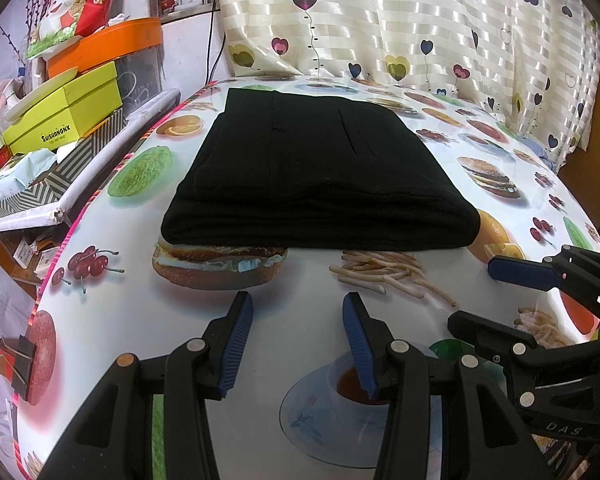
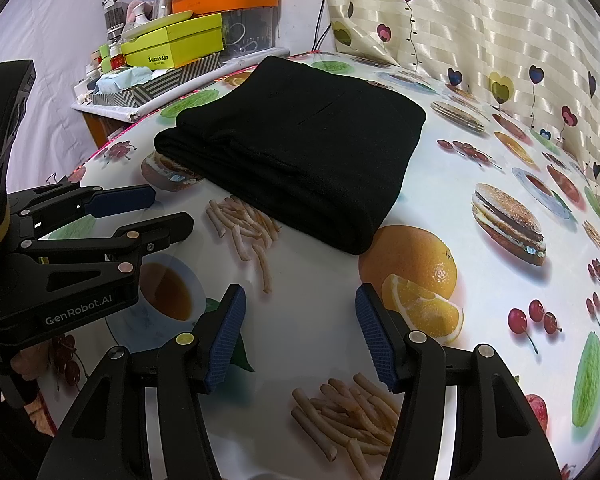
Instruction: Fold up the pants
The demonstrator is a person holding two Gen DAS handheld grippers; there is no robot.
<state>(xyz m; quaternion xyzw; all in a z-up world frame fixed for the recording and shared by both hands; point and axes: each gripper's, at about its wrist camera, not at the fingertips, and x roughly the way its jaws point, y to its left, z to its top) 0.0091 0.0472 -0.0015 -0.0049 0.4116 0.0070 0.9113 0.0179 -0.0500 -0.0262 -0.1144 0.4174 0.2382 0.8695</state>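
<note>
Bare surface lies open across the lower frame; folded pants fill mid-frame, stacked boxes crowd the upper left

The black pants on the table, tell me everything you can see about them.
The black pants are folded into a thick, neat, roughly rectangular stack of several layers, in a soft matte fabric that looks like knit or fleece. A slit pocket and seam lines show on the top layer. The rounded fold edge faces the cameras. They lie flat on the food-print tablecloth, covering part of a printed burger and orange. Neither tool touches them; both hang open short of the near edge.
</note>
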